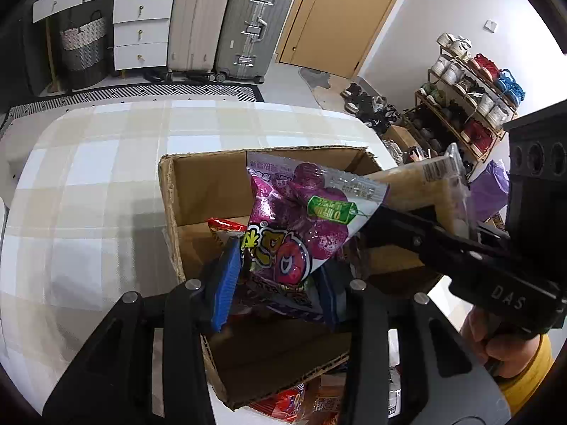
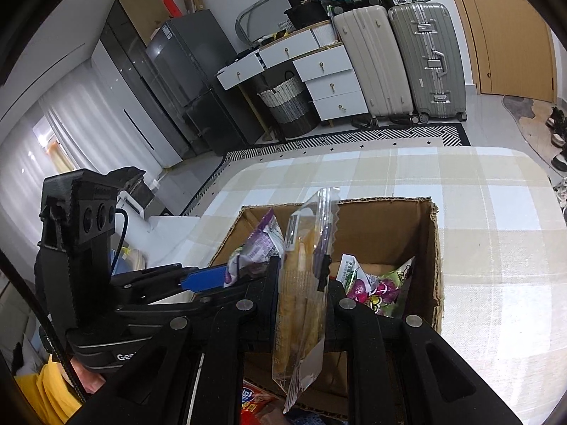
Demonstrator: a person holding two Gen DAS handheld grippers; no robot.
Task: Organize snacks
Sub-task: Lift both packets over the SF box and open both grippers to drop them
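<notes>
purple snack bag (image 1: 294, 212) | brown cardboard box (image 1: 209, 180) | tablecloth (image 1: 106, 163) — beige-white checks

Two suitcases (image 1: 230, 21), shoe rack (image 1: 467, 102), fridge (image 2: 198, 81)

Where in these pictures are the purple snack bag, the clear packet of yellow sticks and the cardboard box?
purple snack bag (image 1: 294, 219), left wrist view, on its shiny printed front.
clear packet of yellow sticks (image 2: 301, 301), right wrist view, on its middle.
cardboard box (image 2: 386, 226), right wrist view, on the inner far wall.

Open brown cardboard box (image 1: 198, 191): landmark. Purple foil snack packet (image 1: 297, 219): upright above its interior. Clear plastic packet of yellow sticks (image 2: 304, 294): upright above it. Green-purple packet (image 2: 379, 288): lying inside.
</notes>
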